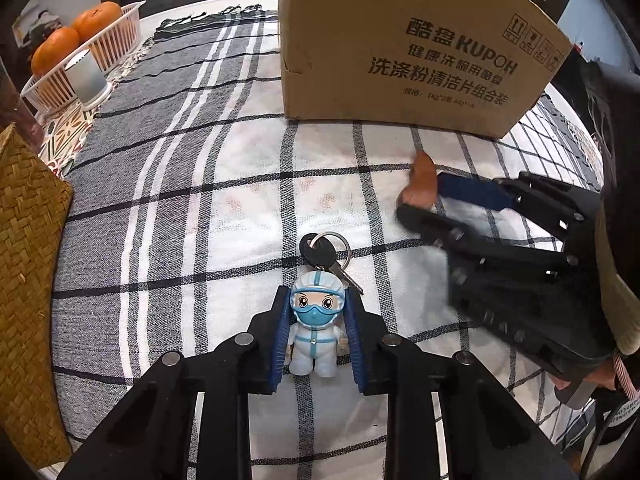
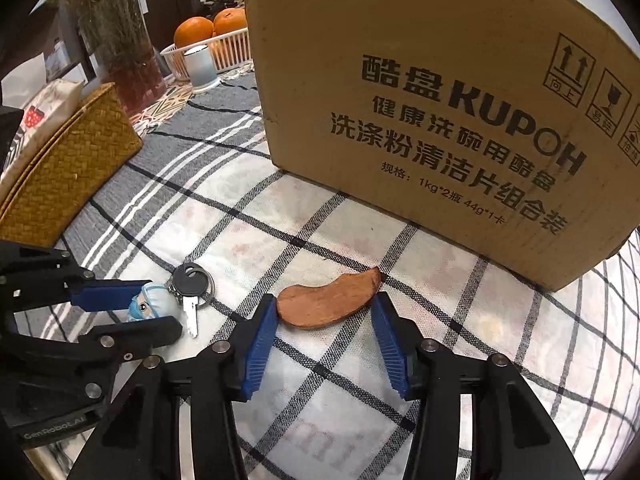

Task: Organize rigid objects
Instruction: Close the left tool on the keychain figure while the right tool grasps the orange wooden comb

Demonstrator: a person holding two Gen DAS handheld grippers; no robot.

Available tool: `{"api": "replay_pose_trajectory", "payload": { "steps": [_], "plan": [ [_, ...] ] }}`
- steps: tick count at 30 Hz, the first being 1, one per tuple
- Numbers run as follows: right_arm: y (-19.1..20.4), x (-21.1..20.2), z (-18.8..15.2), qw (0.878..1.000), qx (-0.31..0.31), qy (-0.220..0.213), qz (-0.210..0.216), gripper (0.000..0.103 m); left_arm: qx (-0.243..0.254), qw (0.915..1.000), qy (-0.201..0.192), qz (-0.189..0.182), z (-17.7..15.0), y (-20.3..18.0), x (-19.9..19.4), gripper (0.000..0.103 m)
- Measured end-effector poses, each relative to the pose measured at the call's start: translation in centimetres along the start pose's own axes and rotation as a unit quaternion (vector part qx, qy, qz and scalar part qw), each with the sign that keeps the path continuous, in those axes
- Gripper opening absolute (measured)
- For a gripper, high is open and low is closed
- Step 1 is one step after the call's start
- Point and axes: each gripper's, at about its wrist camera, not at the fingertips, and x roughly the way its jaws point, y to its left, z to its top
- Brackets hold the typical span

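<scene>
A small figurine in a white suit and blue mask [image 1: 316, 326], chained to a black-headed key [image 1: 320, 254], lies on the checked tablecloth. My left gripper [image 1: 316, 300] has its blue pads on both sides of the figurine, close against it. It also shows in the right wrist view [image 2: 152, 304]. A flat curved brown wooden piece [image 2: 330, 302] lies on the cloth just ahead of my right gripper [image 2: 324, 308], whose jaws stand open on either side of its near edge. The piece shows in the left wrist view [image 1: 420, 182].
A big cardboard box [image 2: 440, 100] stands just behind the wooden piece. A woven straw box [image 2: 68, 168] is at the left. A white basket of oranges [image 1: 100, 44] and a small white cylinder [image 1: 86, 76] stand at the far left.
</scene>
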Motion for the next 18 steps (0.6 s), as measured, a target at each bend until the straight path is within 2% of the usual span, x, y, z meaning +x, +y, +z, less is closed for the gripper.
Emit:
{"api": "replay_pose_trajectory", "payload": {
  "steps": [1, 5, 10, 13, 18],
  "plan": [
    [0.0, -0.1, 0.0, 1.0, 0.002, -0.001, -0.001, 0.03, -0.002, 1.0, -0.002, 0.0, 0.0, 0.0, 0.0, 0.026],
    [-0.4, -0.4, 0.0, 1.0, 0.011, -0.002, -0.004, 0.028, -0.006, 1.0, -0.003, -0.001, 0.1, 0.2, 0.0, 0.026],
    [-0.8, -0.4, 0.0, 0.999, 0.033, 0.0, 0.005, 0.032, -0.012, 0.9998, -0.016, 0.0, 0.3, 0.4, -0.5, 0.026],
    [-1.1, -0.7, 0.2, 0.998, 0.057, -0.016, 0.008, 0.041, -0.017, 0.9994, -0.029, -0.001, 0.8, 0.9, -0.8, 0.027],
    [-1.8, -0.3, 0.9, 0.995, 0.099, -0.033, 0.001, 0.041, -0.033, 0.9988, -0.035, -0.009, 1.6, 2.1, -0.4, 0.026]
  ]
}}
